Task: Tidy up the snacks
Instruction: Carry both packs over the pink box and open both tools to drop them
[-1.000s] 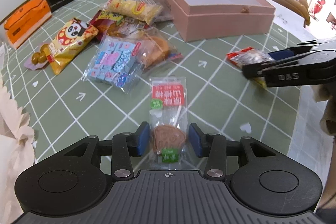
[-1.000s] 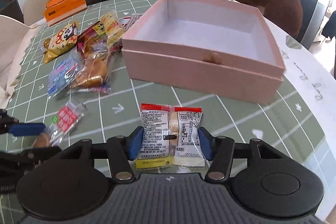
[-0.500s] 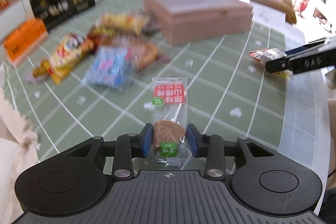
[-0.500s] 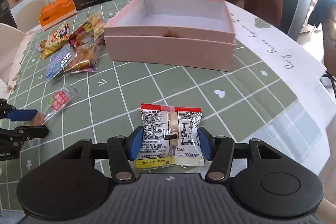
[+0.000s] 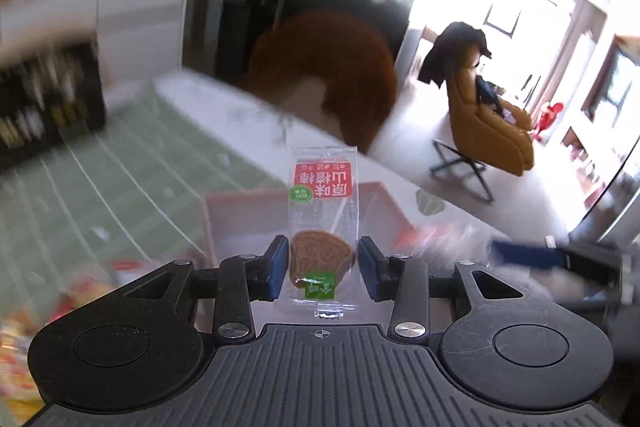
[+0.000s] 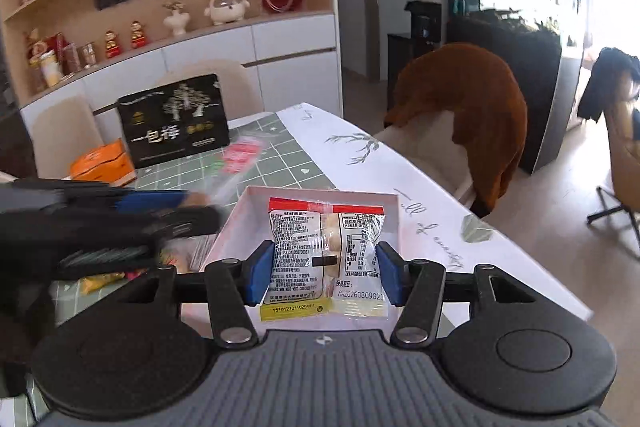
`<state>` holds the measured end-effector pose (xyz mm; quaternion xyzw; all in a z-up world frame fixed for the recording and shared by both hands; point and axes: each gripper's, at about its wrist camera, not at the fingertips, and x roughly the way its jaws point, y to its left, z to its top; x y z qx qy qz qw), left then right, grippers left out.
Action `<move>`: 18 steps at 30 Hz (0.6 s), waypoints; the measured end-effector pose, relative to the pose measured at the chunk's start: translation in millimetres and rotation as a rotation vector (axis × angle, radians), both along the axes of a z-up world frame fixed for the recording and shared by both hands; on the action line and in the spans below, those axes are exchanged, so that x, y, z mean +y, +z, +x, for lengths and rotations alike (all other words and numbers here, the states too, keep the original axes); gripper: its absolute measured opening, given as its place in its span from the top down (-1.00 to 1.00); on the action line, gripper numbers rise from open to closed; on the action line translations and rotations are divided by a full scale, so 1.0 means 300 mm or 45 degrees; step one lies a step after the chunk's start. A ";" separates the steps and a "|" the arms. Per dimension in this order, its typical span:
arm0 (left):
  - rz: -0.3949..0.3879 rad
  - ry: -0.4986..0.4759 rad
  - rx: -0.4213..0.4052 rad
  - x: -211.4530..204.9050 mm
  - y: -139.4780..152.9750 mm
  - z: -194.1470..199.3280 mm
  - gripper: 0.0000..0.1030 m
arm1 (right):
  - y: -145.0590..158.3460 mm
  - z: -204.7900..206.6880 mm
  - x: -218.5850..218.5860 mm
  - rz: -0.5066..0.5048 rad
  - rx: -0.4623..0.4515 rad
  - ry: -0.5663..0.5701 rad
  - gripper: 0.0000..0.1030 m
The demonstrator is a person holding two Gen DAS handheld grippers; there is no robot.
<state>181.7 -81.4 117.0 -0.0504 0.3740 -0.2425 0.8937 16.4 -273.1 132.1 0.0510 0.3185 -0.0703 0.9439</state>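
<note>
My left gripper [image 5: 323, 267] holds a clear hawthorn-lollipop packet [image 5: 324, 187] with a red label in the air, in front of the pink box [image 5: 224, 219]. Its jaws are opening a little, and the pads still sit against the wrapper's edges. My right gripper [image 6: 325, 275] is shut on a white printed snack packet [image 6: 320, 239] with a red top strip; these jaws are also easing open slightly. That packet hangs over the pink box's [image 6: 360, 193] open, pale inside. In the right wrist view, the left gripper [image 6: 200, 207] shows as a blur to the left of the box.
A black gift box [image 6: 176, 123] and an orange box [image 6: 104, 163] stand at the table's far end. Several snack packets [image 6: 100, 277] lie left of the pink box. A brown-covered chair [image 6: 472, 115] stands beyond the white table runner [image 6: 400, 179].
The left gripper closed on the lollipop packet and lifted it off the table. Both grippers rose and swung toward the pink box with their packets; the left view is now motion-blurred.
</note>
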 end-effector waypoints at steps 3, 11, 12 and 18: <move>-0.045 0.068 -0.020 0.072 -0.035 0.091 0.15 | -0.057 0.074 -0.016 -0.008 0.099 -0.089 -0.24; 0.132 0.194 0.074 0.258 -0.216 0.303 0.16 | -0.165 -0.033 -0.052 0.064 0.172 -0.143 -0.46; 0.172 0.159 0.094 0.249 -0.248 0.321 0.16 | -0.178 -0.050 -0.047 0.084 0.183 -0.151 -0.46; 0.145 -0.017 0.118 0.271 -0.292 0.271 0.19 | -0.264 -0.101 0.026 0.172 0.270 -0.098 -0.46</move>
